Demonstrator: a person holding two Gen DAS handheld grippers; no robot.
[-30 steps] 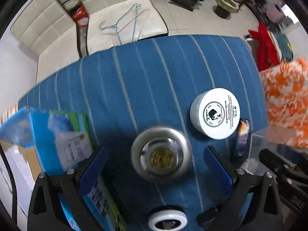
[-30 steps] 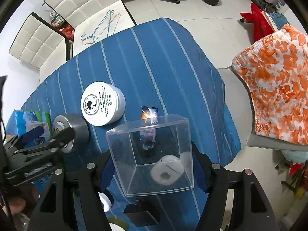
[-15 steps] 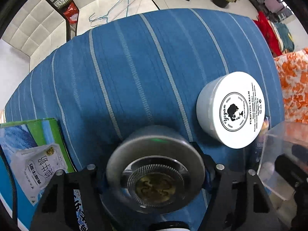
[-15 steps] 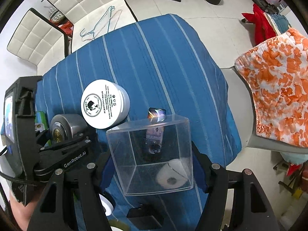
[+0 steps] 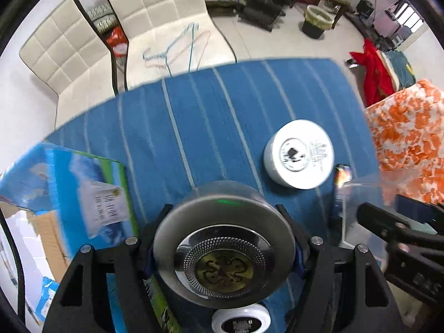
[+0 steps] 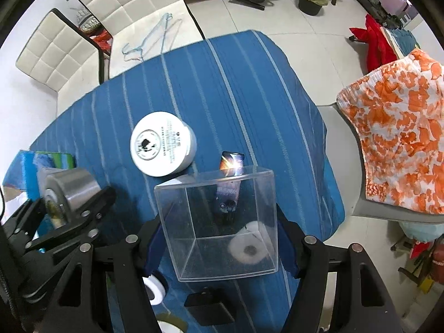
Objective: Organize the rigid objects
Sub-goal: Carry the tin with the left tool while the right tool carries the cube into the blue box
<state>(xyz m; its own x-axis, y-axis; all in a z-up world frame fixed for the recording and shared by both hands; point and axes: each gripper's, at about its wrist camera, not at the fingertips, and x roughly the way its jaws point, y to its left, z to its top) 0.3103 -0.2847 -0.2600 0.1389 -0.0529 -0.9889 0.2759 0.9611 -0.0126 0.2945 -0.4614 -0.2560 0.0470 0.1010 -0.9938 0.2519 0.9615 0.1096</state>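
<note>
My left gripper [image 5: 222, 238] is shut on a round silver metal can [image 5: 224, 245] and holds it lifted above the blue striped tablecloth [image 5: 199, 127]; the can also shows in the right wrist view [image 6: 68, 194]. My right gripper [image 6: 219, 238] is shut on a clear plastic box [image 6: 219, 224] with a white round item [image 6: 248, 245] lying inside. A white cream jar [image 6: 162, 144] stands on the cloth beyond the box, also in the left wrist view [image 5: 299, 154]. A dark printed tube [image 6: 229, 183] lies behind the box.
A blue-green packet [image 5: 91, 191] lies at the table's left. A small white-rimmed jar [image 5: 241, 319] and a black block [image 6: 209, 306] sit near the front edge. White chairs [image 6: 130, 8] with hangers stand beyond the table. An orange-patterned cloth [image 6: 399, 144] covers a chair on the right.
The left gripper closed around the silver can and lifted it off the cloth. The right gripper keeps holding the clear box nearly still.
</note>
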